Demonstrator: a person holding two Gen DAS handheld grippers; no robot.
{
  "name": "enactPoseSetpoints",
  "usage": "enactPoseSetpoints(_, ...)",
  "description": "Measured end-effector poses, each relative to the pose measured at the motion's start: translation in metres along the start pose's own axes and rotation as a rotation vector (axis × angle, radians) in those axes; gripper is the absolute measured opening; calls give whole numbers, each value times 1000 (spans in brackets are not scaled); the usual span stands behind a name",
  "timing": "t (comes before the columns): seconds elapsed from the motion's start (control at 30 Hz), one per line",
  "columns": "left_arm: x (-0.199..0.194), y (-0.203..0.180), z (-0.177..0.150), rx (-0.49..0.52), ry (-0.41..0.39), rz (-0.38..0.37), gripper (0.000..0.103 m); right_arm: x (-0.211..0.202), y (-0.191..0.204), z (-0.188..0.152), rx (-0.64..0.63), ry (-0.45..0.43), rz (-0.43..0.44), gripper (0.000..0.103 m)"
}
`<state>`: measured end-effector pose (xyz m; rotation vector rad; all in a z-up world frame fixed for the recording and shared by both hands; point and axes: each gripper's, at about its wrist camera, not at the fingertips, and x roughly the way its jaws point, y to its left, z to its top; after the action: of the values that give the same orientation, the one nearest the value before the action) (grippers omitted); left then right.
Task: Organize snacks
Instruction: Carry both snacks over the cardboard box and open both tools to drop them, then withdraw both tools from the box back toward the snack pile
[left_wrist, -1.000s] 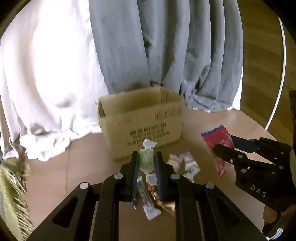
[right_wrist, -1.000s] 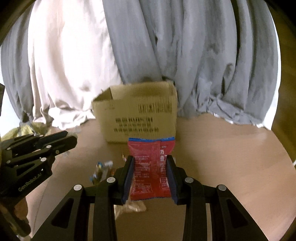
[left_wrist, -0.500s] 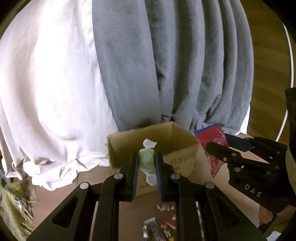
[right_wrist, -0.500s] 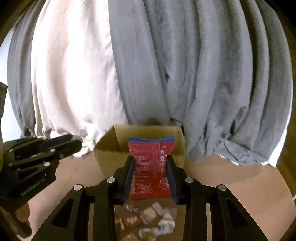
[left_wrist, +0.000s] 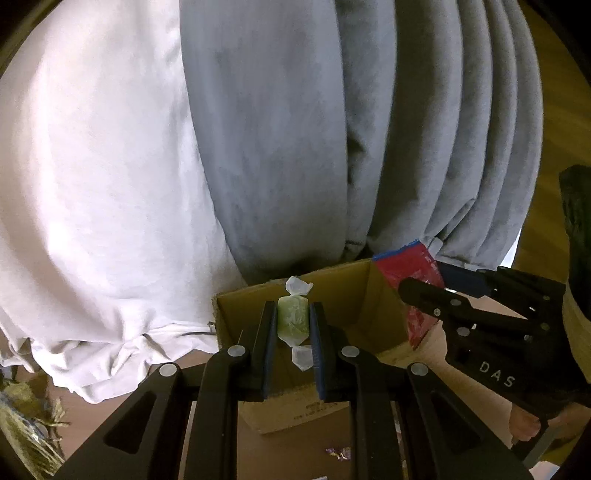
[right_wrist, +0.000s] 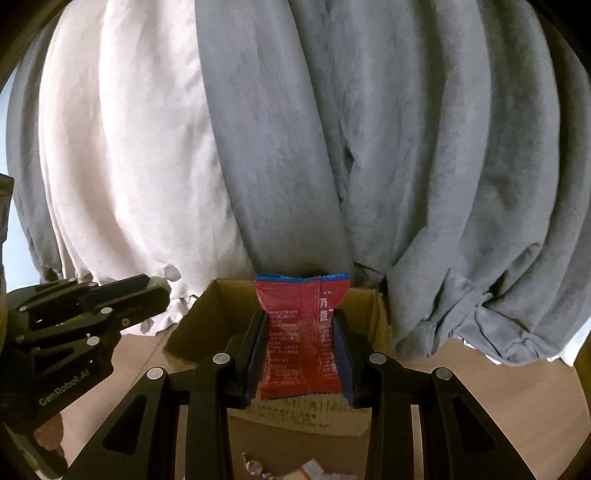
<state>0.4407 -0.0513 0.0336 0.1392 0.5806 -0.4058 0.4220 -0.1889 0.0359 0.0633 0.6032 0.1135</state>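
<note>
My left gripper (left_wrist: 293, 314) is shut on a green wrapped candy (left_wrist: 292, 318) with white twisted ends, held above the open cardboard box (left_wrist: 376, 295). My right gripper (right_wrist: 300, 325) is shut on a red snack packet (right_wrist: 301, 332) with a blue top edge, upright over the same box (right_wrist: 207, 317). In the left wrist view the right gripper (left_wrist: 413, 286) and its red packet (left_wrist: 406, 266) hang over the box's right side. From the right wrist camera, the left gripper (right_wrist: 153, 286) shows at the left, beside the box.
Grey curtains (left_wrist: 369, 147) and a white drape (left_wrist: 92, 184) hang right behind the box. A few loose sweets (right_wrist: 255, 465) lie on the brown table (right_wrist: 517, 387) in front of the box. A hand (left_wrist: 524, 428) holds the right gripper's handle.
Both grippers rose and moved forward from the table's snack pile to over the box opening, each keeping its snack. The box now sits under the fingertips.
</note>
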Motion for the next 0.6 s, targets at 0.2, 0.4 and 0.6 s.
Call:
enactPoseSetpoints(0.2,32,6,6,-21,49,-6,20,33,-12,9,26,51,23,36)
enactPoseSetpoints(0.4,42,8,6,-33,52,33,56,59,-21,7,39,108,28,42)
enactPoseSetpoints(0.6,32,11,3,-34,39,78,66,56,-25,1,42,115,-18,60)
